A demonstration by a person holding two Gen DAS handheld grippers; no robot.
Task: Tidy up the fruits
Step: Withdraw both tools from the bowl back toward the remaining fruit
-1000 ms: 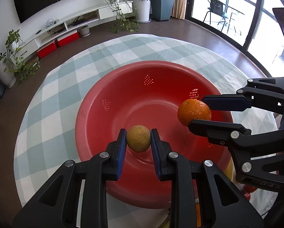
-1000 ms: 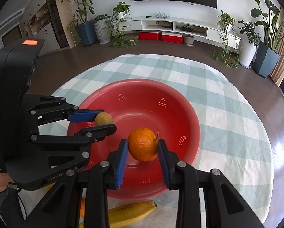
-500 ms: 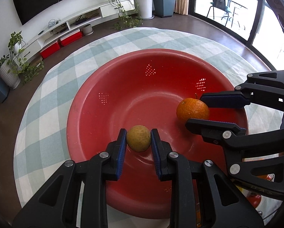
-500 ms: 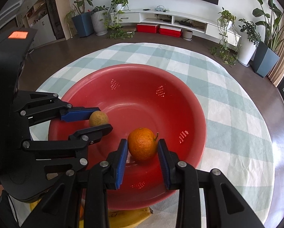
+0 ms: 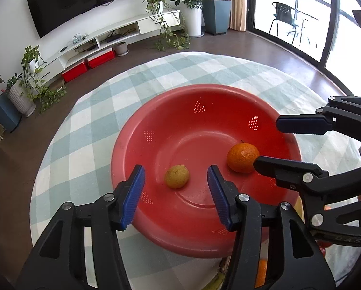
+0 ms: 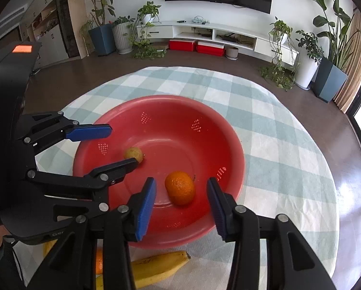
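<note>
A red perforated bowl (image 5: 156, 111) (image 6: 231, 130) sits on the checked tablecloth. A small yellow-brown fruit (image 5: 177, 176) (image 6: 133, 154) and an orange (image 5: 242, 157) (image 6: 180, 188) lie on the bowl's floor, apart from each other. My left gripper (image 5: 175, 193) (image 6: 108, 145) is open above the near rim, with the yellow fruit free between its fingers. My right gripper (image 6: 181, 205) (image 5: 277, 142) is open over the bowl's right side, with the orange free between its fingers.
A banana (image 6: 156, 268) and another orange fruit (image 6: 98, 263) lie on the cloth in front of the bowl, partly hidden by the grippers. The round table's edge (image 6: 335, 193) curves around the bowl. Floor, plants and a TV shelf lie beyond.
Both grippers have opened and drawn up and back. The yellow fruit and the orange, held before, now rest in the bowl.
</note>
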